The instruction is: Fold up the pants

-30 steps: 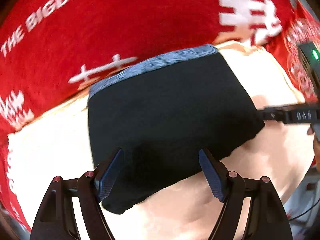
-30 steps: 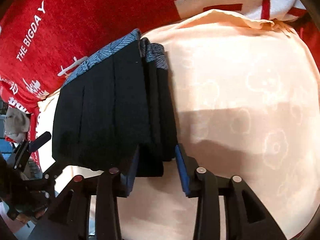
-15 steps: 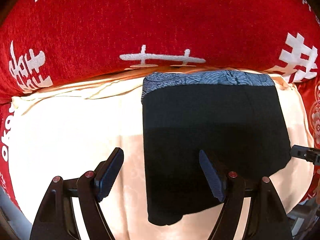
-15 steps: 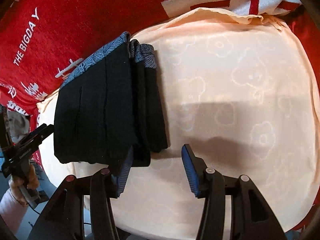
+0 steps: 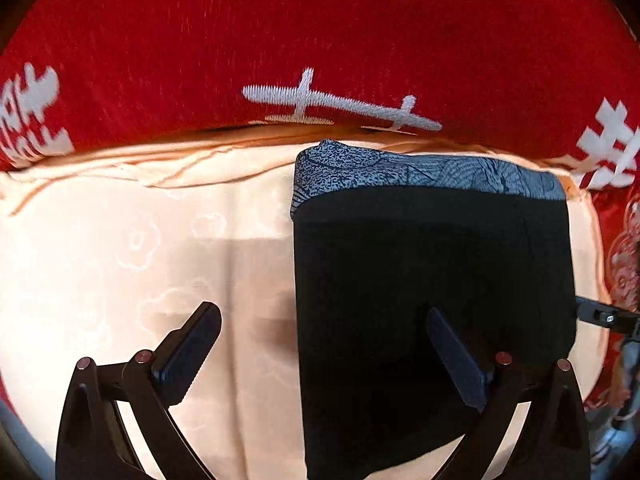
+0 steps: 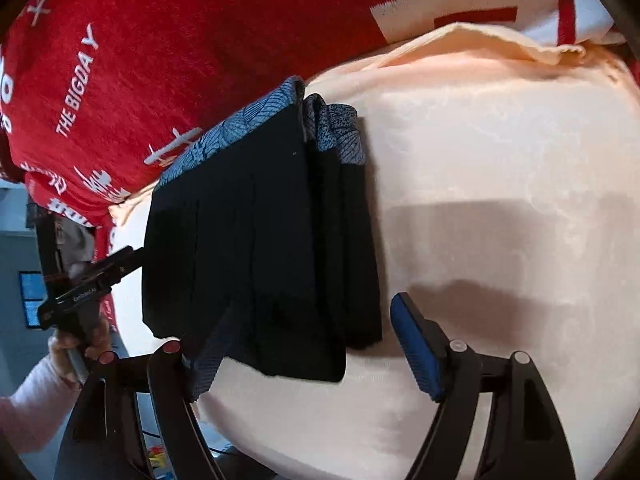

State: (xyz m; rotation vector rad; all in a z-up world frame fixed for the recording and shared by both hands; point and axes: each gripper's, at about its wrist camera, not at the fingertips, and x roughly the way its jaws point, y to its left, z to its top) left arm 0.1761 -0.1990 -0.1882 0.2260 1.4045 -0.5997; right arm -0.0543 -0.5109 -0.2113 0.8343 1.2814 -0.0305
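Black pants point(image 5: 432, 280), lower edge cropped

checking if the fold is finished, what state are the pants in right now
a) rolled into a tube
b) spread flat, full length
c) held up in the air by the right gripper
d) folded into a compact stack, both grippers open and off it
d: the black pants lie as a layered rectangle on the peach cloth, and the left gripper and right gripper are both open, gripping nothing.
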